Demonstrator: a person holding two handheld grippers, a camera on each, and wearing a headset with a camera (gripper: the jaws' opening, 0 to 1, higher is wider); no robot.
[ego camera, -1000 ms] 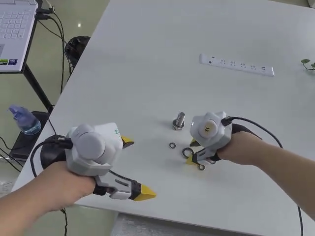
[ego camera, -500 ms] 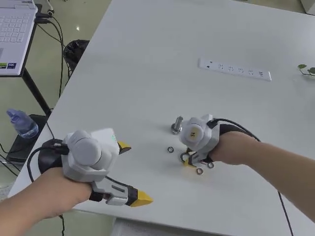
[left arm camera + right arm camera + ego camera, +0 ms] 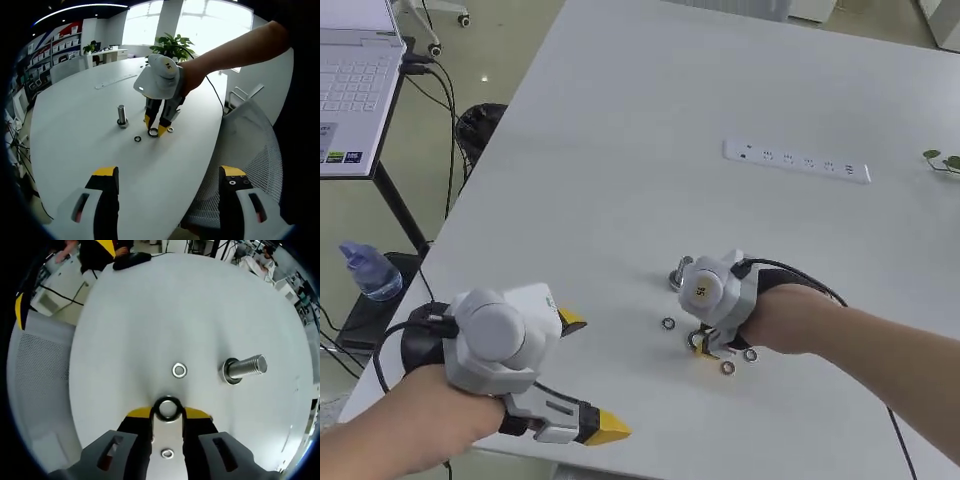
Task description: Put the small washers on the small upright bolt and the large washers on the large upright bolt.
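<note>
Pinching a large washer (image 3: 168,400) flat on the table (image 3: 150,315) with the right tongs (image 3: 168,416) — near a small washer (image 3: 179,370) and the upright bolt (image 3: 245,368). Holding the left tongs (image 3: 167,172) spread wide — over the table's near edge.

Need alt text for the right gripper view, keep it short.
The jaws of the right gripper flank a large washer lying flat on a white table. Just beyond lies a small washer, with a steel bolt to its right in the view. A second small washer sits between the jaws.
</note>
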